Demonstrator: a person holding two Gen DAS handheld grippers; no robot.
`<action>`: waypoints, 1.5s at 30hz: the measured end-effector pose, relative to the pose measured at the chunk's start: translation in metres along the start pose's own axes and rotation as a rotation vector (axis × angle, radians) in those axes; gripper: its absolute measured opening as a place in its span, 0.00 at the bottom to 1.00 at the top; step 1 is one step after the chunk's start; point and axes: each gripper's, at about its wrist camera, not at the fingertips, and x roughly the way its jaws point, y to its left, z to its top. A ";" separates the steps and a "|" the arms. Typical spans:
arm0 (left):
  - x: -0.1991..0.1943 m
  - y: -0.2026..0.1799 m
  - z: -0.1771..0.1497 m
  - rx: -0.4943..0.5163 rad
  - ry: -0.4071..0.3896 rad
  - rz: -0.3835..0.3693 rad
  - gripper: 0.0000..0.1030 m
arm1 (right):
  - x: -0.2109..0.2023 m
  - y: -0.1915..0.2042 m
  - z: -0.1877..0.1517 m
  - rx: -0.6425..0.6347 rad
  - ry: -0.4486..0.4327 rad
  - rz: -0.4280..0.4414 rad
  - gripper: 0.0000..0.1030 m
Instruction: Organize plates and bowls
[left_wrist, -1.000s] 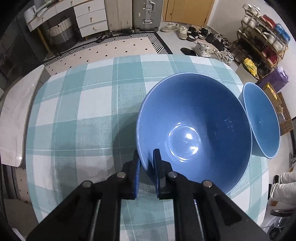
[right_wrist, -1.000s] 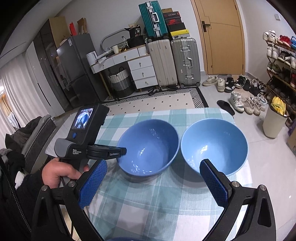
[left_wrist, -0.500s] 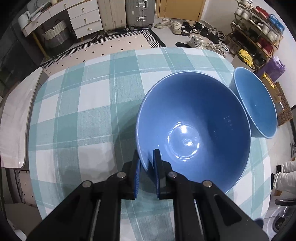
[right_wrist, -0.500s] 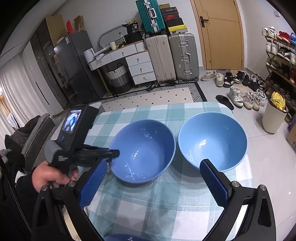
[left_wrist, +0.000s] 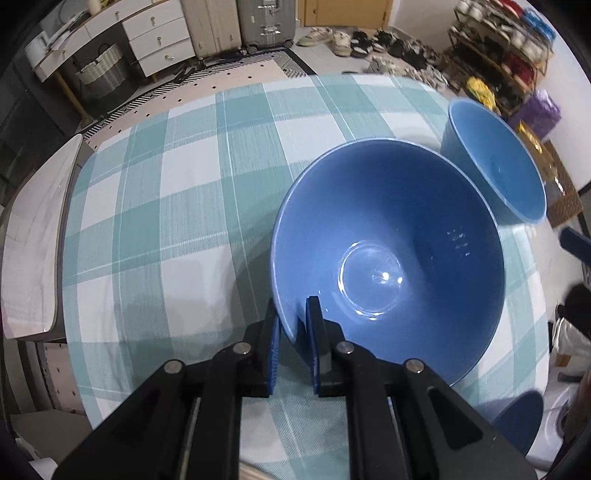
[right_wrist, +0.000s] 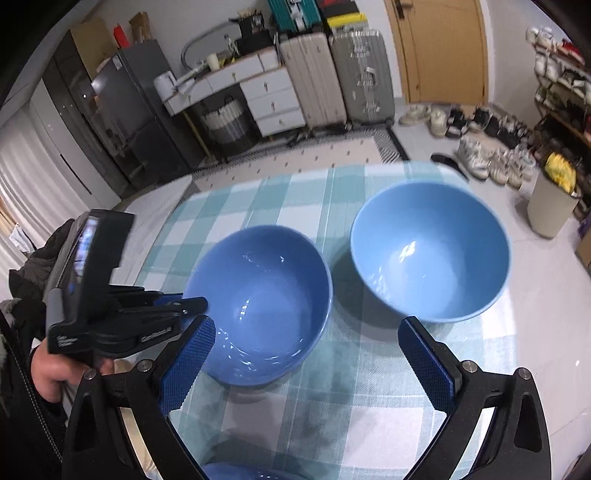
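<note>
Checked cloth (left_wrist: 177, 206) is covering the table, and the left gripper (left_wrist: 293, 332) is clamping the near rim of the darker blue bowl (left_wrist: 388, 258), one pad outside the wall and one inside, at about 7 o'clock on the rim in the left wrist view. In the right wrist view this bowl (right_wrist: 258, 302) is sitting left of centre, with the left gripper (right_wrist: 177, 306) coming in from 9 o'clock, a person's hand (right_wrist: 55, 369) wrapping its handle. The lighter blue bowl (right_wrist: 430, 251) is standing at 3 o'clock from the darker one, just beside it; a narrow strip of shadowed cloth is showing between their rims. The right gripper (right_wrist: 306, 365) is hanging over the near cloth with its fingers (right_wrist: 186, 365) wide apart and nothing between them. A third blue rim (right_wrist: 236, 470) is peeking in at 6 o'clock, at the near table edge. Open cloth is lying toward 10 and 11 o'clock from the held bowl, out to the rounded far edge; the lighter bowl is sitting close to the table's 2 o'clock edge, beyond which the floor and a bin (right_wrist: 550, 206) are showing
</note>
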 end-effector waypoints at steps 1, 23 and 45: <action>-0.001 0.000 -0.003 0.006 -0.002 0.003 0.11 | 0.005 -0.001 0.001 0.004 0.020 0.005 0.96; 0.000 0.000 -0.014 0.039 -0.006 0.028 0.13 | 0.096 -0.007 0.003 0.018 0.247 -0.020 0.48; -0.006 -0.003 -0.015 0.019 0.023 -0.066 0.13 | 0.077 -0.002 0.003 0.008 0.205 -0.065 0.10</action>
